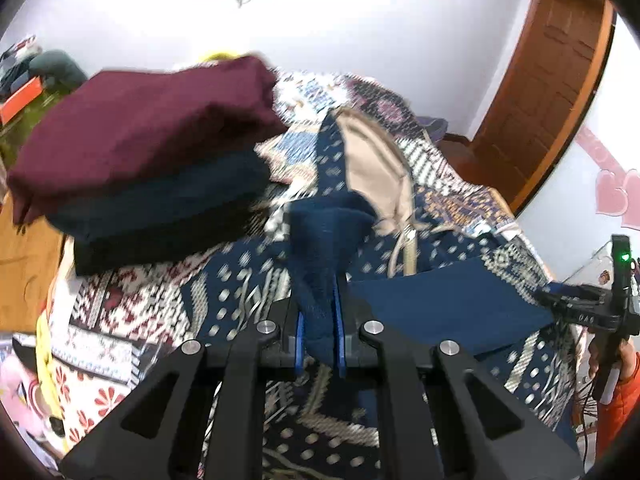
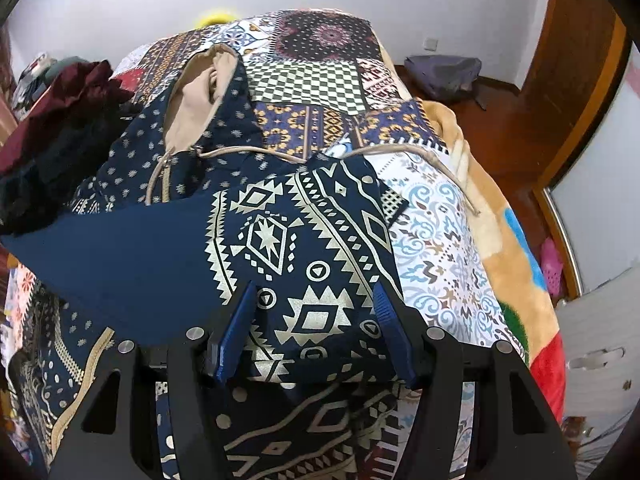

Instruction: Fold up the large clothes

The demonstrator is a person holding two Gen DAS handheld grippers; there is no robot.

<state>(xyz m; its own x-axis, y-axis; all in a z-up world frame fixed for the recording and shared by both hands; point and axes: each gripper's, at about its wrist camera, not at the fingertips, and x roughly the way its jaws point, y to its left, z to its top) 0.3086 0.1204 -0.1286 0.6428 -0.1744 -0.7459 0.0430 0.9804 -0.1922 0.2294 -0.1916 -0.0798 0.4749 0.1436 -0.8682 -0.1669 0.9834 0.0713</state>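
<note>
We see the navy patterned hoodie (image 2: 304,240) spread over a bed with a patchwork bedspread (image 2: 316,80), and it takes up most of the near half of the mattress. Its long axis runs away from us toward the white wall (image 2: 120,8): the beige-lined hood (image 2: 200,96) points to the far end, the hem lies nearest the cameras. A beige drawstring (image 2: 448,172) trails off to the right across the spread.

Our left gripper (image 1: 319,332) is pinched on a bunched fold of the hoodie's plain navy inner side — the cloth fills the narrow gap between the blue pads (image 1: 299,336) and rises out of it in a ridge. Our right gripper (image 2: 316,328) stands spread wide, its blue pads (image 2: 240,320) on either side of the printed panel without pressing on it; whether they touch the cloth we cannot tell. In the left view the right gripper (image 1: 576,300) shows at the right edge, with a green light on its body and small white marks too blurred to read.

Room to move is tight on the left, where a stack of folded clothes (image 1: 144,152) — maroon over dark navy — sits just beside the hood. On the right, bare bedspread and an orange blanket (image 2: 500,216) run out to the bed's edge, with wooden floor (image 2: 500,128) and a wooden door (image 1: 560,60) beyond. No brand or readable writing shows on the hoodie
</note>
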